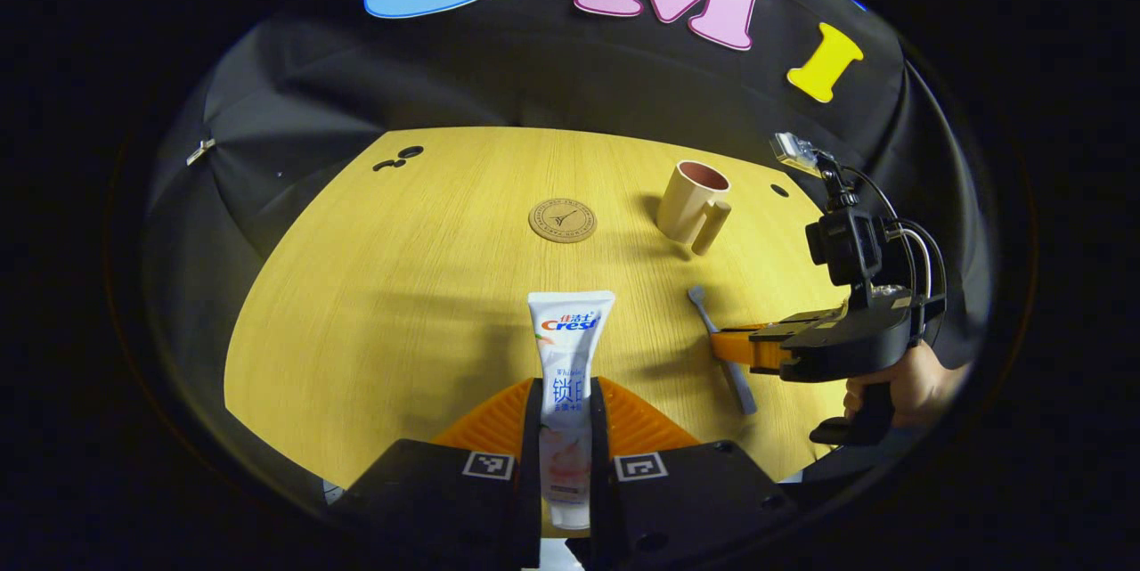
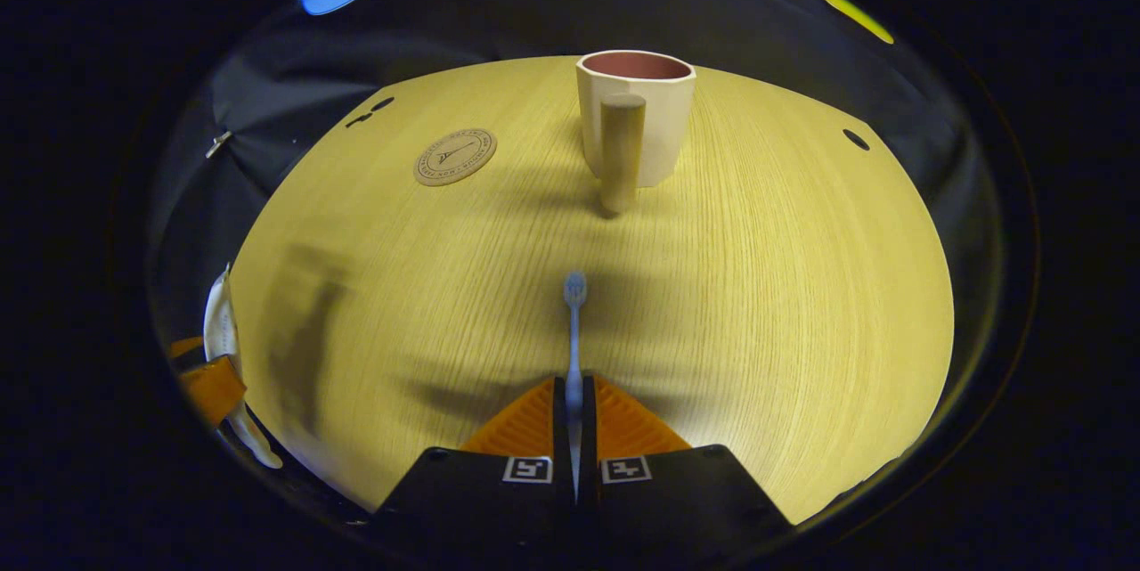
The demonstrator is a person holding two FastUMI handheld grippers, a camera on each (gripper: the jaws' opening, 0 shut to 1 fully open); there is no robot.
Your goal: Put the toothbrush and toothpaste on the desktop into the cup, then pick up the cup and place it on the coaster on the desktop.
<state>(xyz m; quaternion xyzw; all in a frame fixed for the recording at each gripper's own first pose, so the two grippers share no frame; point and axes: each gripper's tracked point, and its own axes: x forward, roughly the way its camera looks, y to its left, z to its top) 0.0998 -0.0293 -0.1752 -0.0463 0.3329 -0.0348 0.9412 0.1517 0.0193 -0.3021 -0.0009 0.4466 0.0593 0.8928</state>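
My left gripper is shut on a white toothpaste tube, which points forward over the wooden desktop. My right gripper is shut on the handle of a light blue toothbrush, bristle head forward. In the left gripper view the right gripper grips the toothbrush at the right, a hand behind it. A beige cup with a thick handle stands upright ahead of the toothbrush; it shows as the cup at the back right. A round cork coaster lies left of the cup, seen too as the coaster.
Small dark holes mark the desktop's far left, and another hole sits near its right edge. Black cloth hangs behind the desk. At the left edge of the right gripper view, the left gripper's orange fingers and the toothpaste appear.
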